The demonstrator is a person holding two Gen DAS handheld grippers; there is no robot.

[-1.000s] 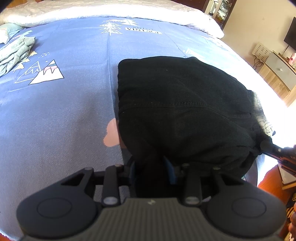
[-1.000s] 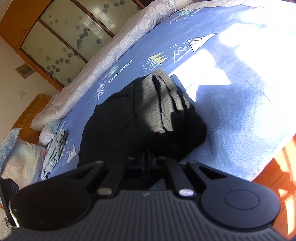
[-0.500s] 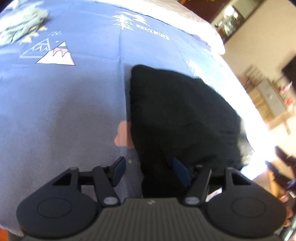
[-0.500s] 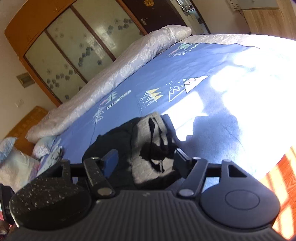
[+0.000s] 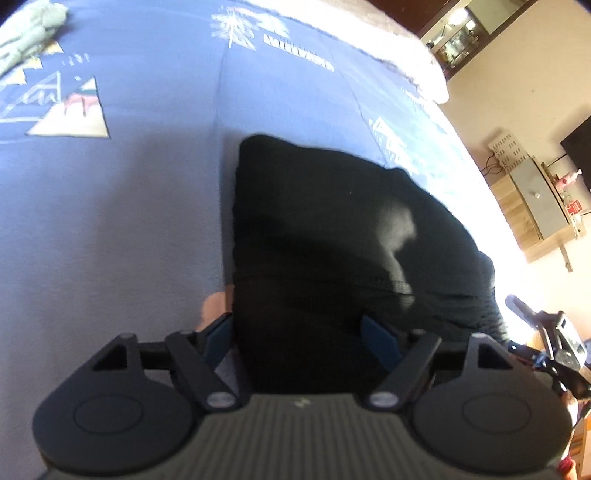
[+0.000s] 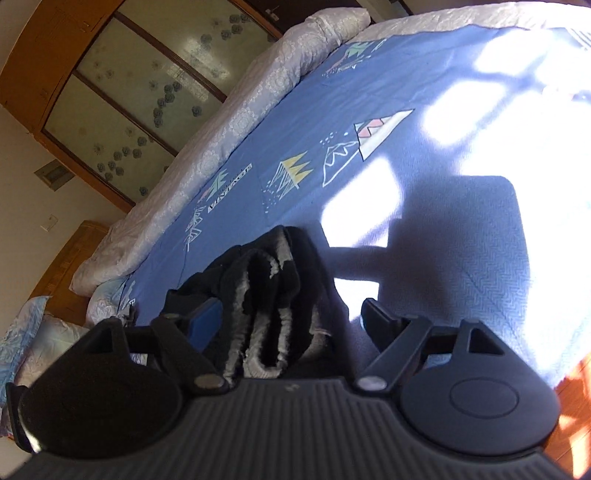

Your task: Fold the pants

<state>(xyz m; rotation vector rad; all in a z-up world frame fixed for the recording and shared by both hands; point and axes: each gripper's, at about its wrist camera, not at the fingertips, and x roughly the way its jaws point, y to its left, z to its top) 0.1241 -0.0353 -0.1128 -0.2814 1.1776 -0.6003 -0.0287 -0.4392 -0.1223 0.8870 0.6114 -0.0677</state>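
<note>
left view, pants (image 5: 332,258): folded black bundle on the blue bedsheet (image 5: 129,221), clear of other things.
left gripper (image 5: 299,332): jaws wide, just been opening, pants' near edge between them, unpinched.
beyond pants: green cloth (image 5: 26,26); print blurred.
right view, pants (image 6: 273,295): grey lining showing.
right gripper (image 6: 291,321): jaws wide, just opened, straddling pants.
sheet print (image 6: 229,186): "vintage".

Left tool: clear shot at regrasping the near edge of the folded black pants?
Probably yes. The left tool is open, its jaws just widened, astride the black pants near edge; nothing lies between them on the blue bedsheet.
</note>
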